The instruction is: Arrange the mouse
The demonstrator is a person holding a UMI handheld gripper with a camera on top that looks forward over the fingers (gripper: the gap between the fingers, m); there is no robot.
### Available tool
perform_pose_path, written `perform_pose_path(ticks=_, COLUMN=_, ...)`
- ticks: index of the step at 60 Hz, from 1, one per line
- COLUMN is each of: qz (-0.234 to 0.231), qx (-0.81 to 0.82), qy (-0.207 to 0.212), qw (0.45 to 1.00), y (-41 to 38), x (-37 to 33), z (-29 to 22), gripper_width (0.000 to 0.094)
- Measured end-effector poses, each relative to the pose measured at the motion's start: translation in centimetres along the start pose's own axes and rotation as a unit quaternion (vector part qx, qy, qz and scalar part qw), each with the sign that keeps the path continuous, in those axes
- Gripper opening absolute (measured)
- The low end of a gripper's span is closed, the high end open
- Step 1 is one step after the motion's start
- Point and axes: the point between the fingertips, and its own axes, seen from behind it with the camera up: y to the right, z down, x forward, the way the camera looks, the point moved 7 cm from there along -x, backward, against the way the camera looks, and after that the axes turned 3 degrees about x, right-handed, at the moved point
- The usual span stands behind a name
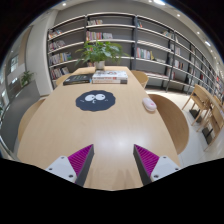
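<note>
Two claw (114, 166) fingers gape wide, empty. Mouse (149, 103) sits right of the dark pad (96, 100), near the counter (70, 135) edge; a clumsy nudge could knock it off.

A big, light wooden table (95, 125) stands in a library room, with tall white bookshelves (110, 35) full of books along the back wall, a green plant (98, 50) at the table's far end, wooden chairs (172, 120) beside it, and bright ceiling lights above.
</note>
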Motion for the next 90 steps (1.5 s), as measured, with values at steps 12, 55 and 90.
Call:
perform_pose_path(ticks=12, qz=0.05, qx=0.011, qy=-0.023, qw=0.998, y=8.3, x=4.2, z=-1.2, gripper_width=0.0788)
perform_pose_path(ticks=55, qz=0.042, qx=-0.001, qy=-0.006, qw=0.999, y=17.8, x=23.4, z=-14.2, gripper_width=0.0477)
perform_pose_path(ticks=90, qz=0.037, qx=0.01, qy=0.151, qw=0.988, y=5.6, x=13.7, z=-35.2, gripper_width=0.0288)
